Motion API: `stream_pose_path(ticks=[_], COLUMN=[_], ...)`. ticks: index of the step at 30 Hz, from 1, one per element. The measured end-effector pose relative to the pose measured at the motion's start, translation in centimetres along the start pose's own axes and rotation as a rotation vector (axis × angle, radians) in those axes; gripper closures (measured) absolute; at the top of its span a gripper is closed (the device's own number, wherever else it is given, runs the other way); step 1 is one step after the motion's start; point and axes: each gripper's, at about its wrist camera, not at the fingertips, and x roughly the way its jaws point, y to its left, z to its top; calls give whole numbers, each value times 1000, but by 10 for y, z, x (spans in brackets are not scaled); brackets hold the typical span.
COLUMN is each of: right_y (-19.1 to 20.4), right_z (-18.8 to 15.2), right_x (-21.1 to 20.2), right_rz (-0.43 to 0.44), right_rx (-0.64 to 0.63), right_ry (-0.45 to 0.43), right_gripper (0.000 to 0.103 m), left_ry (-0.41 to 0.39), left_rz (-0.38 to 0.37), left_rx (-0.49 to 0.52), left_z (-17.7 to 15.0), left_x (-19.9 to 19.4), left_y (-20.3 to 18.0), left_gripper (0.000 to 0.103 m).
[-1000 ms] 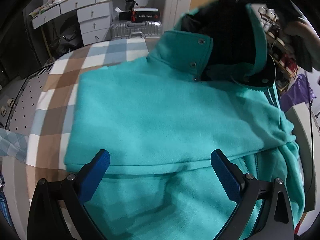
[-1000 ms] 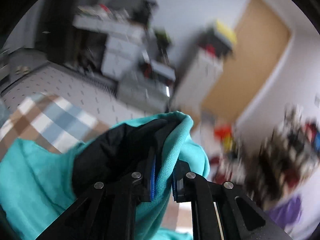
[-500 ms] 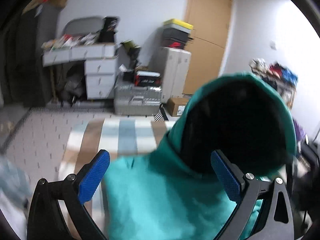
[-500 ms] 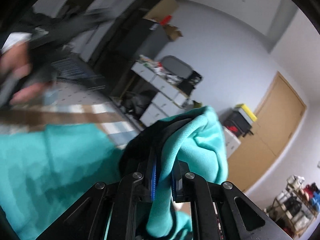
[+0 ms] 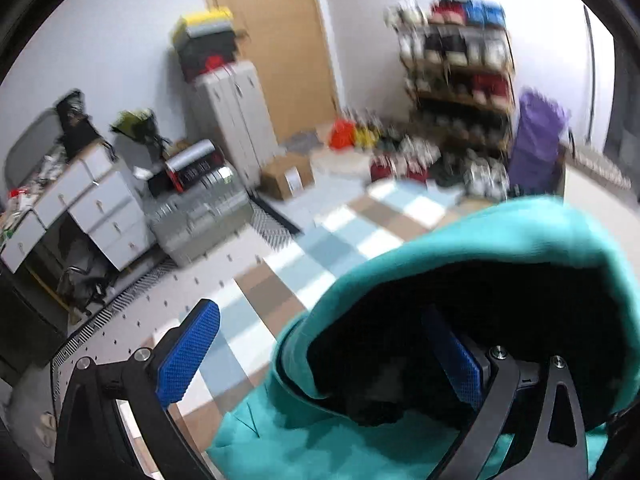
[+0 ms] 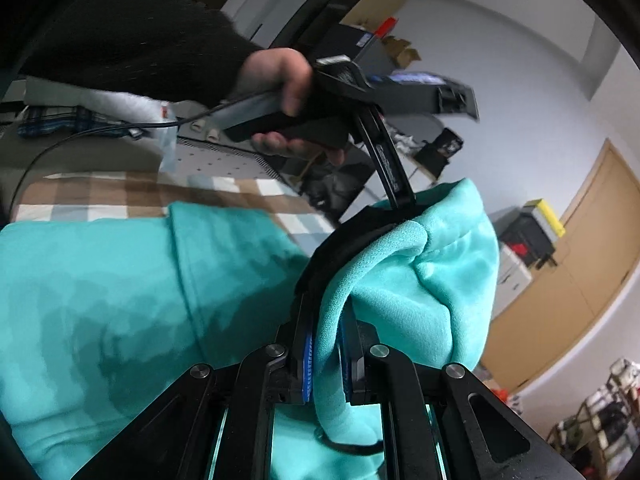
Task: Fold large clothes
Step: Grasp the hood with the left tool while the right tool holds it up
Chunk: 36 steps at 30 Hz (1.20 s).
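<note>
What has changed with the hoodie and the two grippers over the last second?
The left gripper has lifted off the flat teal hoodie and turned toward the room; its right finger now sits inside the black-lined hood, jaws wide. The right gripper has swung the hood's edge over the body. Unchanged: the right gripper is still clamped on the hood, and the hoodie still lies on the checked cloth.

Hoodie (image 6: 100, 300) showing teal outside, black lining (image 5: 460, 320) inside the hood. Cloth under it (image 5: 320, 248) showing brown, pale-blue and white checks. Gripper pads (image 5: 188, 356) showing blue on black frames. Sleeve (image 6: 132, 40) showing black. Door (image 5: 272, 40) showing tan.
</note>
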Motion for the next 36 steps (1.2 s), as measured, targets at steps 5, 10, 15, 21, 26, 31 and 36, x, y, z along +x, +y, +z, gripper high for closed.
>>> stream_pose_path(ticks=[5, 10, 15, 21, 26, 31, 36], right_y=[0, -8, -24, -33, -67, -76, -64], right_z=[-16, -23, -23, -19, -12, -9, -4], right_x=[0, -1, -3, 1, 10, 11, 3], right_rz=[45, 41, -2, -111, -305, -322, -282], right_rx=[11, 38, 78, 106, 326, 439, 469], right_ry=[30, 57, 80, 114, 155, 127, 79], right_gripper=[93, 93, 93, 93, 93, 93, 93], left_ry=[21, 83, 67, 9, -101, -142, -174], left_rz=[-57, -110, -45, 101, 89, 2, -76], left_rx=[94, 81, 64, -24, -284, -474, -520], left_z=[-5, -5, -9, -22, -80, -140, -140], left_x=[7, 12, 2, -27, -63, -84, -109], left_y=[-21, -19, -21, -8, 21, 13, -9], left_gripper=[16, 99, 101, 101, 101, 101, 73])
